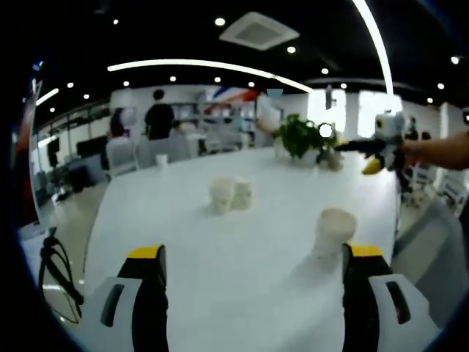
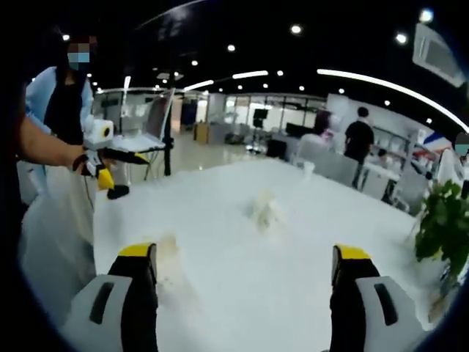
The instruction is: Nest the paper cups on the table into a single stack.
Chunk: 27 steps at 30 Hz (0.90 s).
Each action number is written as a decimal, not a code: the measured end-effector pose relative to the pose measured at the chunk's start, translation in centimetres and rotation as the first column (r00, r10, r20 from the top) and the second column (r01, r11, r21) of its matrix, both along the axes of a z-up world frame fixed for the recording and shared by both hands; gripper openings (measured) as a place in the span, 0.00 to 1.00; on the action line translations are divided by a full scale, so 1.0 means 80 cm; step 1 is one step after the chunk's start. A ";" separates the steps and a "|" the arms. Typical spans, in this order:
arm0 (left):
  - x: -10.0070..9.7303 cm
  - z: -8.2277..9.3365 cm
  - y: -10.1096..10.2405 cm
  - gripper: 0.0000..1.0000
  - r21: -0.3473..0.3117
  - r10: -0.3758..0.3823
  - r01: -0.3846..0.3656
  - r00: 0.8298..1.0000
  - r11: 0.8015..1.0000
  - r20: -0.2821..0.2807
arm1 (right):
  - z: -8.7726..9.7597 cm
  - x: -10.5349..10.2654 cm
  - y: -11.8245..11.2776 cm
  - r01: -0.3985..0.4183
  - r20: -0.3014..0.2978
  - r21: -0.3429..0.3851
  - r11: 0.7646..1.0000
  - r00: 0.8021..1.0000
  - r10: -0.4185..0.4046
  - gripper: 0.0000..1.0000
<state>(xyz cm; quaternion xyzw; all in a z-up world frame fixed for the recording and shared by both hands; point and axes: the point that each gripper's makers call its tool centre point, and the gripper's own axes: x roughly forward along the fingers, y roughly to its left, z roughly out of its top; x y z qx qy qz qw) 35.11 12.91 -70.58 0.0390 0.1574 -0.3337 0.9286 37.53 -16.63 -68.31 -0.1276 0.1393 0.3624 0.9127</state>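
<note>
White table [image 1: 220,249]: broad and glossy, carrying every cup.
Grippers: left gripper [image 1: 253,293] and right gripper [image 2: 242,293] both spread wide, nothing held — poised above the tabletop.
Near cup [image 1: 333,229]: just beside the left gripper's right-hand jaw.
Cup pair [image 1: 231,194]: mid-table, touching.
Handling: thin paper, light, crushable — pinch the rim wall gently.
</note>
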 end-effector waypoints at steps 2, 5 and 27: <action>-0.001 -0.002 0.001 0.98 0.007 0.002 -0.003 1.000 1.000 0.008 | -0.007 -0.005 -0.001 -0.018 0.000 -0.012 1.000 1.000 0.018 1.00; -0.005 -0.004 0.000 0.98 0.004 0.006 -0.006 1.000 1.000 0.004 | -0.015 -0.010 -0.005 -0.022 -0.010 -0.027 0.999 1.000 0.022 1.00; 0.047 -0.014 -0.022 0.98 -0.087 0.004 -0.004 1.000 0.996 -0.003 | -0.023 -0.007 -0.012 0.032 -0.033 0.011 0.999 0.999 -0.032 1.00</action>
